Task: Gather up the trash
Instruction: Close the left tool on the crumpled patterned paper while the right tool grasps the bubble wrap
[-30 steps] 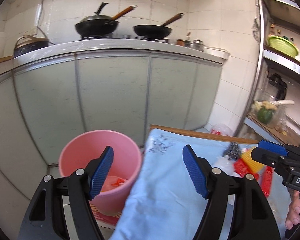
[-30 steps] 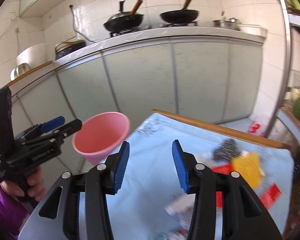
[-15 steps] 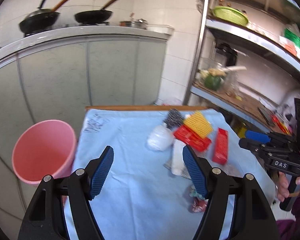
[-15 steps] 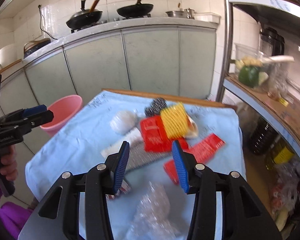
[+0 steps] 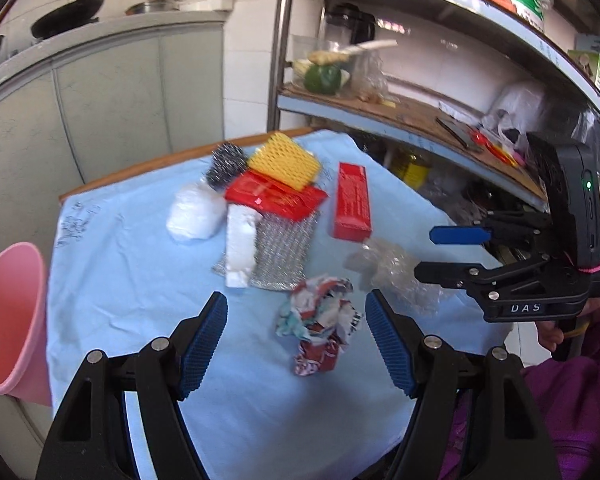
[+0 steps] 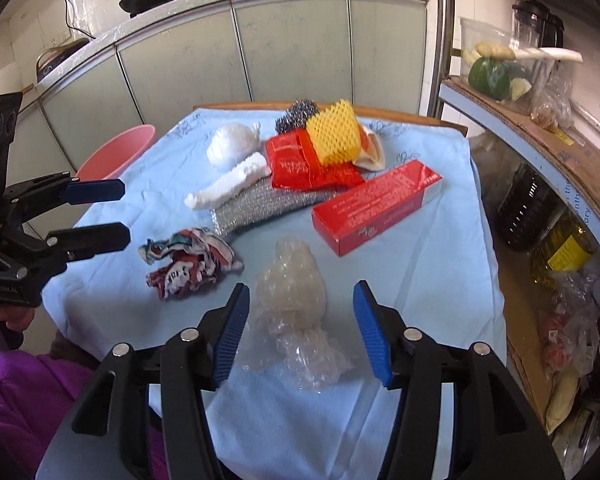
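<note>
I am looking down at a small counter covered with a pale blue cloth, with trash scattered across it. My left gripper hangs over the near part of the cloth with its jaws wide apart, touching nothing. Between and just beyond them lies a crumpled printed wrapper, red, white and teal. My right gripper hangs to the right of the left one, its jaws opening around a clump of clear plastic film that lies on the cloth; the pads stand clear of the film on both sides.

Farther away, near the middle of the cloth, a silver mesh pad lies flat with a white foam strip across its left end. A long red box lies to the right of the mesh. Beyond these, a red foil packet sits under a yellow foam net, with a steel scourer at the far edge and a white wad to the left.

A pink bin stands off the left edge of the counter, lower than the cloth. A purple sleeve shows at the near left in the right wrist view. Grey-green cabinets line the far wall, and a shelf of jars and bottles runs along the right.
</note>
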### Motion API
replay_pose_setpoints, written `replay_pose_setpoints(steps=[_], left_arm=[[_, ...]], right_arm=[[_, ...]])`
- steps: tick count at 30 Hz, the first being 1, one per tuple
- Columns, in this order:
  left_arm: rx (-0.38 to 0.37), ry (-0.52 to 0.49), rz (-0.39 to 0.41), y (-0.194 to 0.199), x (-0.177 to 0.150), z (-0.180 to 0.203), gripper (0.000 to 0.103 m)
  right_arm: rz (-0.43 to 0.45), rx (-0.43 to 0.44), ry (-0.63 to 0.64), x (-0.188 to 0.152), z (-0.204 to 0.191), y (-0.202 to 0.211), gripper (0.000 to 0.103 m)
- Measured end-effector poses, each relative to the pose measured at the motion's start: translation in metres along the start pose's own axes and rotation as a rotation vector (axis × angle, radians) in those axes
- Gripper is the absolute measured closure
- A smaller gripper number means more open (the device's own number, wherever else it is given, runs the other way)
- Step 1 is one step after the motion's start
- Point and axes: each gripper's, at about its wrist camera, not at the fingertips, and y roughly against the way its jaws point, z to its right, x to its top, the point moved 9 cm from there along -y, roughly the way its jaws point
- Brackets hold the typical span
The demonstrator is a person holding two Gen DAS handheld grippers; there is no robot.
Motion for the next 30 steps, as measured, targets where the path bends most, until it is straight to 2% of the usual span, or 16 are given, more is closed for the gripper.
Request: replay_pose_setpoints(steps=[7, 15, 17, 21, 30], left_arm=[[0.002, -0.007, -0.082, -0.03, -0.011, 0.005, 0.033], [-0.001, -0.019, -0.119, -0.043, -0.017, 0.008, 0.034], [-0.014, -0.017, -0.116, -0.044, -0.017, 0.009, 0.041], [-0.019, -0.035, -0.111, -0.044, -0.016, 0.013, 0.055], [-0.03, -0.068, -0.082, -0.037, -0.012, 0.021, 0.08]], right_arm=[[-0.056, -0.008, -0.002, -0.006, -0.001, -0.014, 0.048], [-0.084, -0.023, 0.041, -0.01, -0.009, -0.022, 0.048], [-0.087, -0.026, 0.049, -0.011, -0.011, -0.022, 0.049], [-0.08, -0.029, 0.069, -0.01, -0.015, -0.02, 0.06], [-0.066, -0.047, 0.095, -0.009, -0.017, -0.017, 0.061]])
